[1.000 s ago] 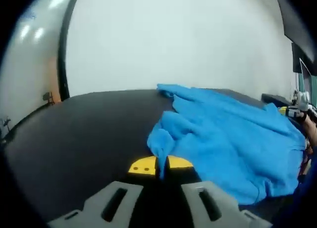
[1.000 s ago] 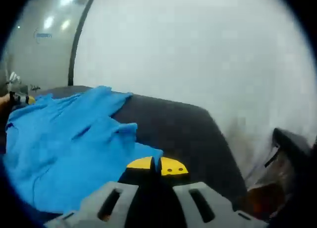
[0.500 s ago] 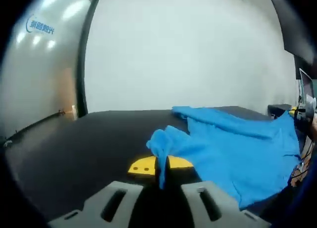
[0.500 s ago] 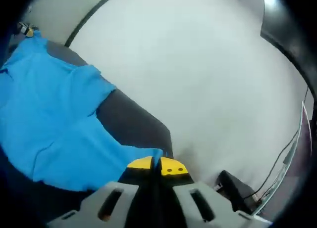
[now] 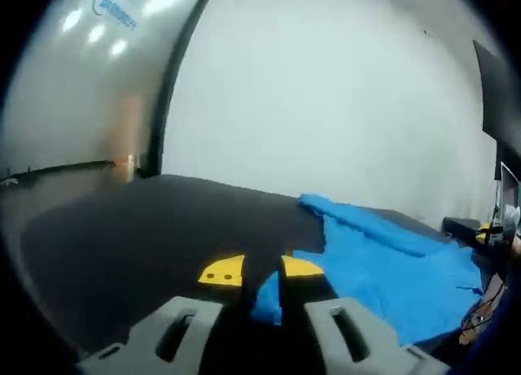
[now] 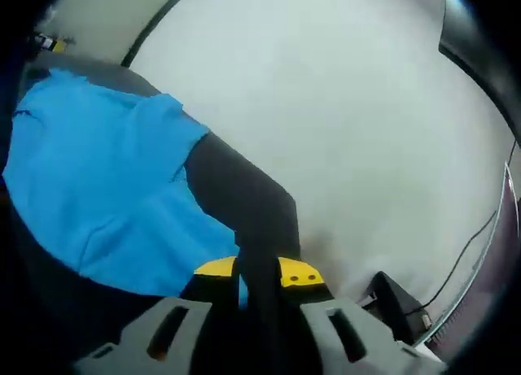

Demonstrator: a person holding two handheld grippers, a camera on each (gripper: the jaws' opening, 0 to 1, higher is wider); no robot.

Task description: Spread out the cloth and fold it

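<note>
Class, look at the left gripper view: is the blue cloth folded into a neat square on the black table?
No: the blue cloth lies spread and rumpled across the black table, with uneven edges.

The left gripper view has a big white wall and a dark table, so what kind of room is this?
Probably an office or a lab. There is a plain white wall, a dark table with a blue cloth spread on it, a glass panel with printed lettering, and cables by a dark box in the right gripper view.

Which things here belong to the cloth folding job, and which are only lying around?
Belong to the job:
- blue cloth
- left gripper
- right gripper
- dark table

Lying about:
- dark box, beside the table
- cable along the wall
</note>
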